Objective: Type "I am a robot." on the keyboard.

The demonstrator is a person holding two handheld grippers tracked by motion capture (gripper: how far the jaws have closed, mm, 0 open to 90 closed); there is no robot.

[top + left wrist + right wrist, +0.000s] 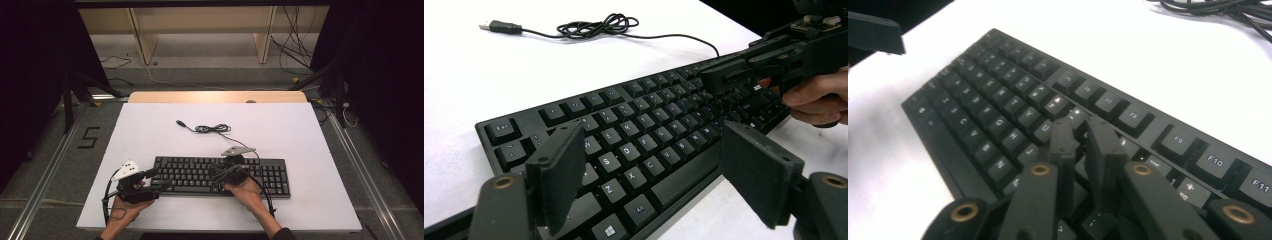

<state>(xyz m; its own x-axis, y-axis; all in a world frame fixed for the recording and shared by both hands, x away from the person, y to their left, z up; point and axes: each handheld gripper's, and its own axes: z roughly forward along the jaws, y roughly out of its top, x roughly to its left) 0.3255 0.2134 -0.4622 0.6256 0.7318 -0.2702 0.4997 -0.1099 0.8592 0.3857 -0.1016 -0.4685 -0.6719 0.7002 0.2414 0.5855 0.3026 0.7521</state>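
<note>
Right, black keyboard lies flat on the white table, near my edge, its cable coiled loose behind it with the USB plug lying free. Main risk: my right gripper is tipped down over the middle keys, and if I push too hard or at an angle the tips could slip between keycaps, hit two keys at once, or shove the whole board across the smooth top. My left gripper could also clip the keyboard's left end if I swing it in carelessly. Tool state: right jaws are drawn nearly together with just a thin slit between them, nothing held; they look to be touching or just above a key in the upper rows, can't tell which from this blurry close view. Left jaws are spread wide apart, empty, hanging over the left end of the keyboard, around the bottom rows, not touching it as far as I see.
</note>
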